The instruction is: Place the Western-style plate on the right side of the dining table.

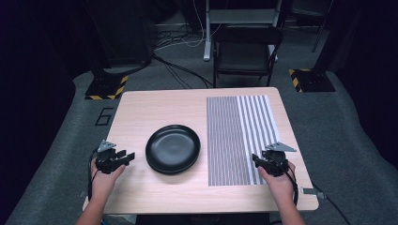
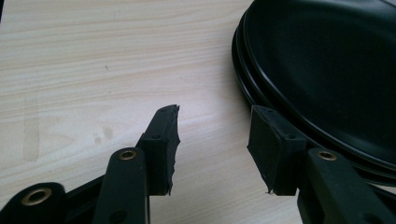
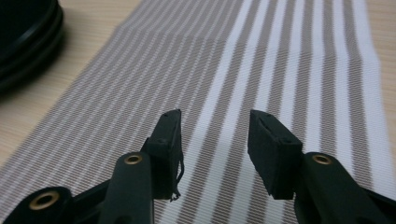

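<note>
Nothing is being moved yet, by my read: the work looks to be at its very start, with the plates and the mat both untouched and everything left to do.

Left side: the left gripper point(image 1: 123, 156) is sitting low over the pale wooden table point(image 1: 155, 105) near its left edge, held in the person's left hand point(image 1: 104, 180), jaws pointing right toward the plates. Its jaws are standing well apart and gripping nothing; in the left gripper view bare wood is showing between them, and the far jaw is lying just beside the plate rim, contact unclear.

Centre: the stack of round glossy black plates point(image 1: 172, 148) is resting on the table left of the mat, apart from it. At least two rims are showing in the left gripper view point(image 2: 327, 70).

Right side: the brown-and-white striped woven placemat point(image 1: 237, 136) is lying flat on the right half of the table. The right gripper point(image 1: 262, 161) is hovering over the mat's near right corner, held in the right hand point(image 1: 280, 183), angled forward and leftward. Its jaws are likewise spread wide and empty, stripes showing in the gap.
</note>
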`<state>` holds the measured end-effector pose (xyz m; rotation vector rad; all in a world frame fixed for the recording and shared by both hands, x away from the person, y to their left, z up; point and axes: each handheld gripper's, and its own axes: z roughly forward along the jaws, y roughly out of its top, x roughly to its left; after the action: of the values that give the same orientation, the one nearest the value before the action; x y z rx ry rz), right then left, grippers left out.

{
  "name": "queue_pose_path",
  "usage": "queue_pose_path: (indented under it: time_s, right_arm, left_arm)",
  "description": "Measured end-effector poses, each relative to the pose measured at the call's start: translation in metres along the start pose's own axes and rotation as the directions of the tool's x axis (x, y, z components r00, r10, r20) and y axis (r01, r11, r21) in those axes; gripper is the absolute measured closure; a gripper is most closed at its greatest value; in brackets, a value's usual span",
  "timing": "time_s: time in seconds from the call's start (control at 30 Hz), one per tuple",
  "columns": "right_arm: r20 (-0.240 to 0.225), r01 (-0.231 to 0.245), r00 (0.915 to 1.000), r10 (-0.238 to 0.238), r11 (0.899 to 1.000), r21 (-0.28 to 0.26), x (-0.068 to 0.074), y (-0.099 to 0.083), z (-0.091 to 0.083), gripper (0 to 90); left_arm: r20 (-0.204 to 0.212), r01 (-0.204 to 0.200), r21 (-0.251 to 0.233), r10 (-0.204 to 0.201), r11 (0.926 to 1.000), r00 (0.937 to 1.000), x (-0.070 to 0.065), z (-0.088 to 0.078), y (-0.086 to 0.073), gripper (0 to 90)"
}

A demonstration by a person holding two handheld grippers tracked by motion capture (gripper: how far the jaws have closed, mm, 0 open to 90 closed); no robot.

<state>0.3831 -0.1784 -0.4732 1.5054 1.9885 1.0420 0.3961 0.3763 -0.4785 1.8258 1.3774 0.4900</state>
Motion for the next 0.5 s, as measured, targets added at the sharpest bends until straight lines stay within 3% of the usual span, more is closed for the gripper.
queue_pose_path:
  time_s: [0.4,0.5]
  right_arm:
    - [-0.092,-0.022,0.9956,0.02,1.0,-0.017,0.022,0.026,0.008,60.1]
    - [-0.112,-0.019,0.9936,0.015,0.999,-0.032,0.029,0.034,0.009,60.8]
  left_arm:
    - [0.0,0.036,-0.014,-0.036,0.9993,0.9994,-0.005,-0.008,0.014,58.0]
    - [0.02,0.055,-0.018,-0.054,0.9983,0.9983,-0.005,-0.008,0.02,58.6]
